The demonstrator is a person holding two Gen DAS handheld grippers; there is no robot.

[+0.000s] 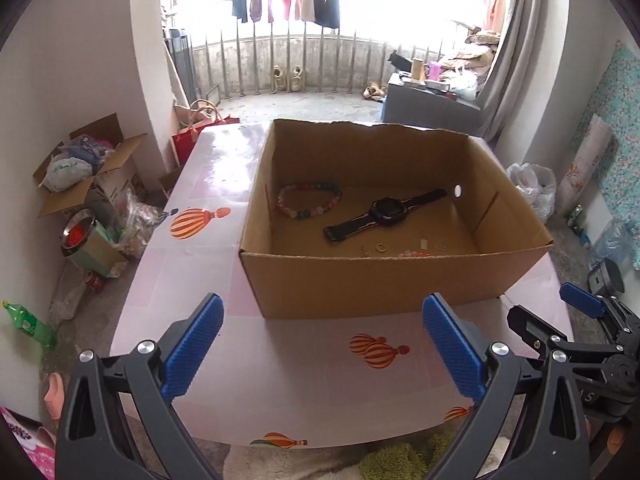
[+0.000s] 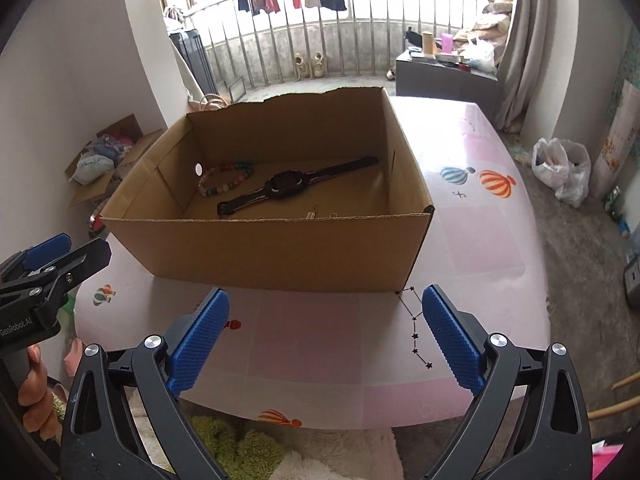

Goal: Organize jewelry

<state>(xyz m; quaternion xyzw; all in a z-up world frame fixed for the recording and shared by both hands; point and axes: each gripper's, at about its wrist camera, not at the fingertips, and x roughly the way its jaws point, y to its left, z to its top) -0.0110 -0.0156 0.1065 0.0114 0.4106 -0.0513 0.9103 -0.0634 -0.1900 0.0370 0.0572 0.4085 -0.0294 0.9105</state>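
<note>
Blue ribbed pads of the left hand-held gripper stand wide apart with nothing between them, hovering above the near part of the table and angled downward toward the cardboard box. Right hand-held gripper: jaws likewise spread wide and empty, poised over the pink balloon-print tabletop just short of the box's near wall, tilted down at a similar slant. Each tool appears at the edge of the other's view, so the two are held side by side in front of the box, neither touching it. Fingers of the person's left hand wrap the left tool's grip at the lower left of the right wrist view.

Box contents: a beaded bracelet of mixed colours lies flat on the floor of the box toward its far left corner; a black wristwatch lies stretched out diagonally near the centre, apart from the bracelet; a small ring and a few other tiny pieces, too small to identify, rest just behind the near wall.
</note>
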